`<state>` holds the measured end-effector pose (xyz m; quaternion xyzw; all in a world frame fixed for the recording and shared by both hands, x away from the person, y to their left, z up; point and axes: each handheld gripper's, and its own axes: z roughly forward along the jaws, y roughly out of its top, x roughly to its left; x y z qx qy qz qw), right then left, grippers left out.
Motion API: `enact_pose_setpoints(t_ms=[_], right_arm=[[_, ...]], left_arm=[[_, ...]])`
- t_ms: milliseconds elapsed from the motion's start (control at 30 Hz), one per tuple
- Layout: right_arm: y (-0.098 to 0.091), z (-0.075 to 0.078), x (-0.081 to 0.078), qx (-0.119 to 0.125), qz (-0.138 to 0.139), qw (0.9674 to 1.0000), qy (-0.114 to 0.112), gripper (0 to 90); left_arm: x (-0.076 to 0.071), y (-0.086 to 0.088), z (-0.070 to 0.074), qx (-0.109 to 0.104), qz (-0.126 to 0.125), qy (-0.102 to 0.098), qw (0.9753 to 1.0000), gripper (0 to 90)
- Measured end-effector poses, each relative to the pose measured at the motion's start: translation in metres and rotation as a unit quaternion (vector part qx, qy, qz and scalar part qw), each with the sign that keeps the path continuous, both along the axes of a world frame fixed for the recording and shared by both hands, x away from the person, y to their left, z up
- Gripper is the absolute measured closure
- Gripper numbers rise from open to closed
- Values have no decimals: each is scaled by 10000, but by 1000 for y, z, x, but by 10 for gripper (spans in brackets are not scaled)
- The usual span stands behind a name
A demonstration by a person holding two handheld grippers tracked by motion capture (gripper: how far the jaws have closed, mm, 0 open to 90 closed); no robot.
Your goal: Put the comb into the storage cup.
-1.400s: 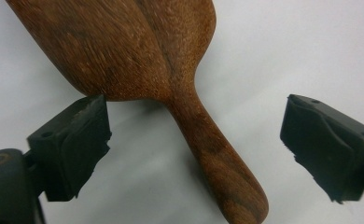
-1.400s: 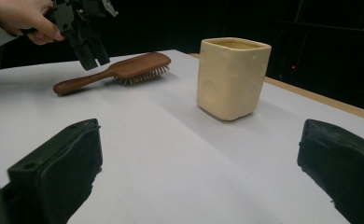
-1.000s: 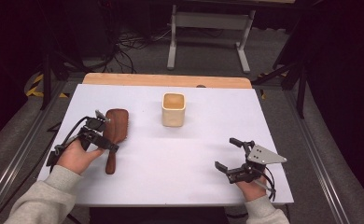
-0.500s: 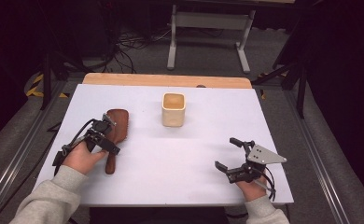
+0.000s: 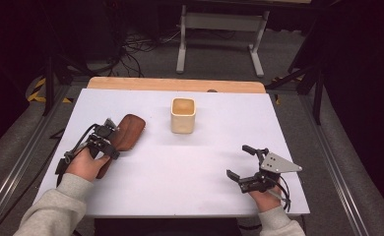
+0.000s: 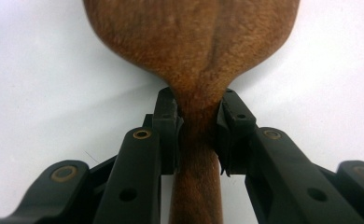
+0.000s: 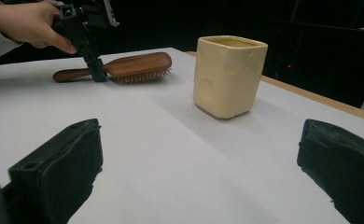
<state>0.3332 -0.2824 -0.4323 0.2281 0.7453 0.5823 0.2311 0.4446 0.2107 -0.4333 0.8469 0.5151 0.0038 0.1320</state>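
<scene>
one cream cup [image 5: 183, 115] stands near the hairbrush [image 5: 126, 132].

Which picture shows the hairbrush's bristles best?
The right gripper view: it sees the hairbrush from the side, bristles down on the table. The left gripper view shows its wooden back and neck between the left gripper pads. The high view shows its back only.

A white table top [image 5: 190, 162] with a bare wooden strip [image 5: 175, 84] along its far edge stands on grey floor [image 5: 219, 54] in a dark room, a pale metal stand [image 5: 219, 29] and loose cables [image 5: 141, 46] behind it.
</scene>
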Motion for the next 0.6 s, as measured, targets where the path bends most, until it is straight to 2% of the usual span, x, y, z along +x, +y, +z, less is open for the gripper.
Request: enact_pose_setpoints(t_ms=[67, 200, 267, 300, 367, 433, 600], right_arm=[[0, 0, 0, -3, 3, 10000, -4, 8], [0, 0, 0, -10, 9, 10000, 0, 8], [0, 0, 0, -18, 10, 10000, -6, 8], [0, 0, 0, -33, 4, 10000, -4, 8], [0, 0, 0, -32, 5, 10000, -4, 8], [0, 0, 0, -20, 7, 10000, -7, 8], [0, 0, 0, -20, 21, 10000, -9, 8]], left_arm=[[0, 1, 0, -18, -7, -45, 10000, 731], [1, 7, 3, -233, -74, -80, 9997, 733], [1, 8, 3, -239, -82, -85, 9996, 734], [0, 9, 5, -297, -86, -166, 9994, 734], [-1, 10, 6, -300, -123, -178, 9993, 734], [-2, 11, 8, -338, -141, -303, 9989, 734], [-6, 14, 11, -431, -193, -436, 9979, 734]])
